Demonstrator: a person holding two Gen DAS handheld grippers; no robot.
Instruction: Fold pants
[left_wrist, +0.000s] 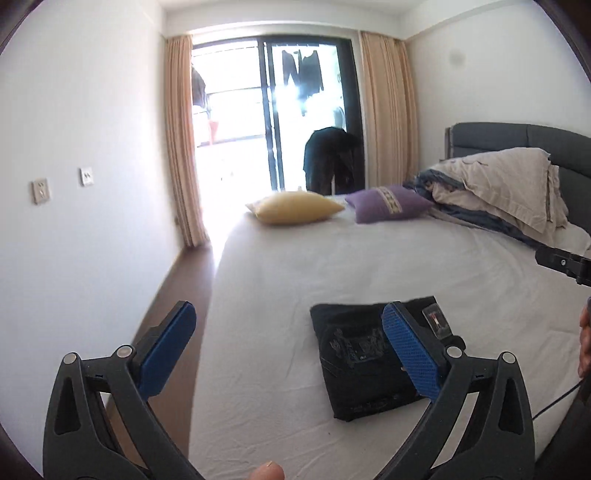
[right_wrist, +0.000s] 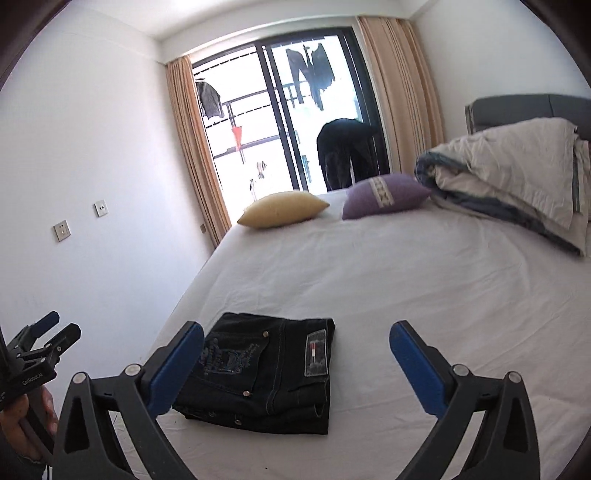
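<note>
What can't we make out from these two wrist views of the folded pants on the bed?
- Pants, left wrist view: right part covered by the left gripper, whose finger stands in front.
- Patch and pocket embroidery: lettering too small in both views.
- Underside and inner fold layers: hidden by the top layer.
- Right gripper, left wrist view: cut off by the right edge.
- Balcony beyond the glass door: washed out by glare.

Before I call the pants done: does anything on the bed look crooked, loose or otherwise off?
Nothing stands out. The folded pants lie in a compact stack on the white sheet, label patch up, edges roughly aligned. Both grippers are open and clear of them. The yellow pillow, purple pillow and bundled duvet sit farther up the bed.
</note>
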